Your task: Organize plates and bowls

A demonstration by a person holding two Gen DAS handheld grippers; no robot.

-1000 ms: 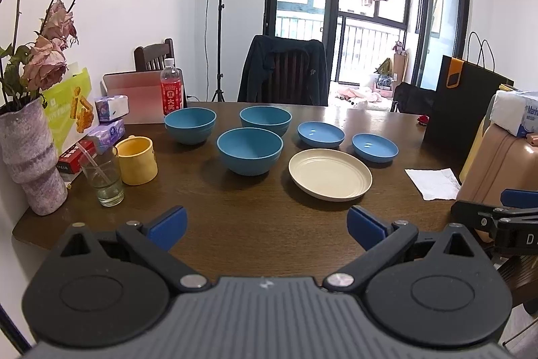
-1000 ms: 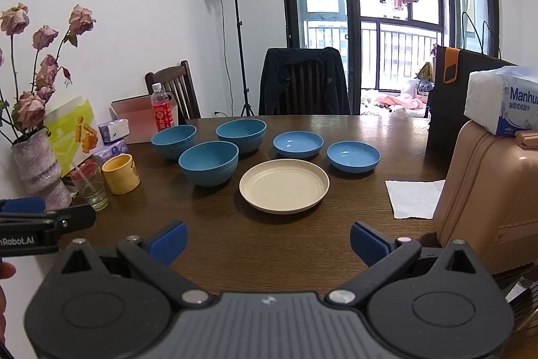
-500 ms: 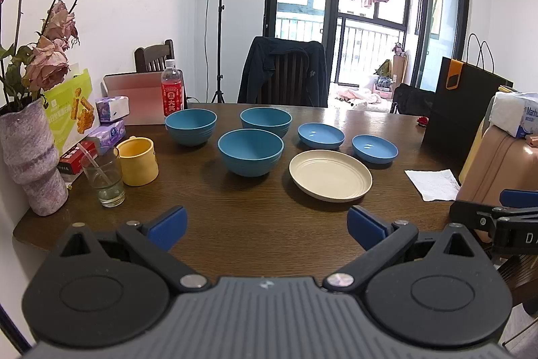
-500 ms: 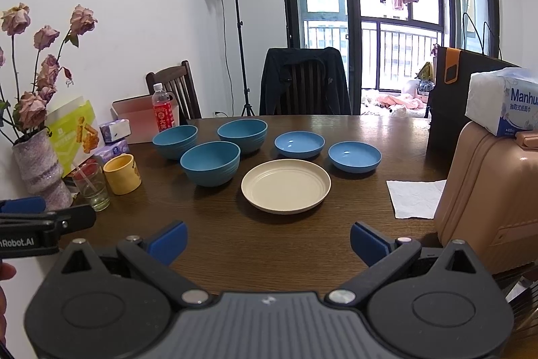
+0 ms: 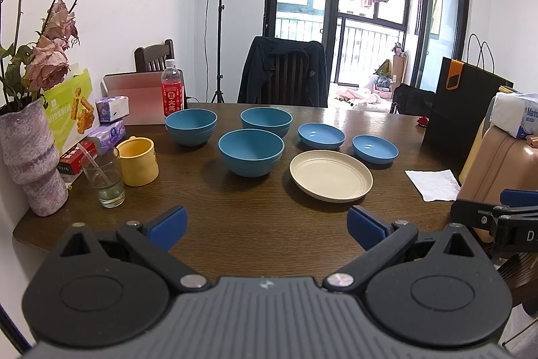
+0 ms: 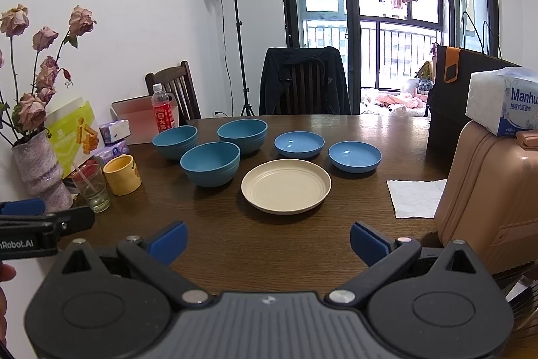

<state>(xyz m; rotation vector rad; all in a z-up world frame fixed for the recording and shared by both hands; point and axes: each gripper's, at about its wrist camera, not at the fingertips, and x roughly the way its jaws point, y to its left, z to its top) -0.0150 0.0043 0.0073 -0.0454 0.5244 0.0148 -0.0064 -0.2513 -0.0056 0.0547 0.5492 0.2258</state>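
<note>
Three deep blue bowls stand on the dark wooden table: a near one, a back-left one and a back-middle one. Two shallow blue dishes lie to their right. A cream plate lies nearest. In the right wrist view the plate sits ahead, with the near bowl to its left. My left gripper is open and empty above the table's near edge. My right gripper is open and empty too, short of the plate.
At the table's left stand a vase of dried roses, a glass, a yellow mug, tissue packs and a red bottle. A white napkin, a tan suitcase and a black bag are on the right.
</note>
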